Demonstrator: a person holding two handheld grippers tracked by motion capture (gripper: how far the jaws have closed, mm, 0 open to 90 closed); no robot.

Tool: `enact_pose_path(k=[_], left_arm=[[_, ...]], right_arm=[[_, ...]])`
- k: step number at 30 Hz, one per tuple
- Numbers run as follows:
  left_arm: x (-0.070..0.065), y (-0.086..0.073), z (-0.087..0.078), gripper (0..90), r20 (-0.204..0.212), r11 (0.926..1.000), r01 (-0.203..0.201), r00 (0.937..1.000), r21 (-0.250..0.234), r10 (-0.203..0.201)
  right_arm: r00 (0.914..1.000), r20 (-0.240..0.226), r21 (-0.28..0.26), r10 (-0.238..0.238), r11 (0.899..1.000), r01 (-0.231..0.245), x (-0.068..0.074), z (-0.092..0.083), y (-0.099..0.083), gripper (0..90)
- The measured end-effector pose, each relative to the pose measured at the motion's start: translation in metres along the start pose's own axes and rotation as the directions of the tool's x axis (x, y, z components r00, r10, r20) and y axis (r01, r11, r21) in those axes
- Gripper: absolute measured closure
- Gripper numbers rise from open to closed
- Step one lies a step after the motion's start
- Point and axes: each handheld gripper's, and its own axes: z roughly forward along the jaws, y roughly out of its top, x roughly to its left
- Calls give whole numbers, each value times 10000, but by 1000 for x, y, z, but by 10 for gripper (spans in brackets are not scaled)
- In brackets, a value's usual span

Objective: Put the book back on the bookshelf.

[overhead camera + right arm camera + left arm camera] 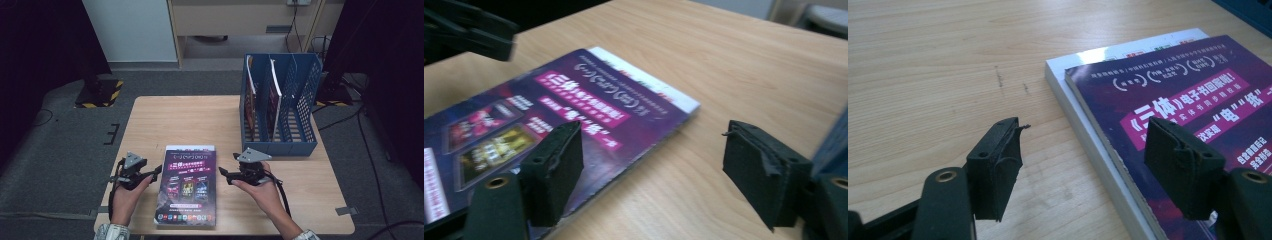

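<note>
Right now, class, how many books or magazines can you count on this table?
4: two stacked flat between the grippers, a purple magazine on a white book; two upright in the blue file rack, one in its left slot, one beside it. Others may be hidden.

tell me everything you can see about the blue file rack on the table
The blue file rack looks like plastic, with perforated side walls and upright dividers forming slots. It stands upright at the table's far right, open top up. Two thin books or magazines stand in its left slots; the right slots look empty. Neither gripper touches it.
</note>
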Motion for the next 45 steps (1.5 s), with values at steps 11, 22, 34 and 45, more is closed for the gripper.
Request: enact_pose_path(k=[11, 22, 34, 45], left_arm=[[-17, 1, 7, 465, 612, 9974, -632, 9963, 335, 611], [-23, -3, 16, 481, 873, 9946, -899, 9925, 519, 851], [-23, -6, 24, 444, 1180, 9950, -720, 9910, 697, 635], [-29, -3, 29, 445, 1356, 9913, -1158, 9850, 632, 1064]], right_arm=[[9979, -147, 409, -627, 9972, 633, 13, 10, -7, 412], [9972, -227, 637, -712, 9953, 725, 17, 14, -12, 446], [9972, -321, 890, -669, 9936, 696, 17, 17, -14, 392], [9963, -822, 1322, -246, 9906, 354, 19, 27, -21, 276]])
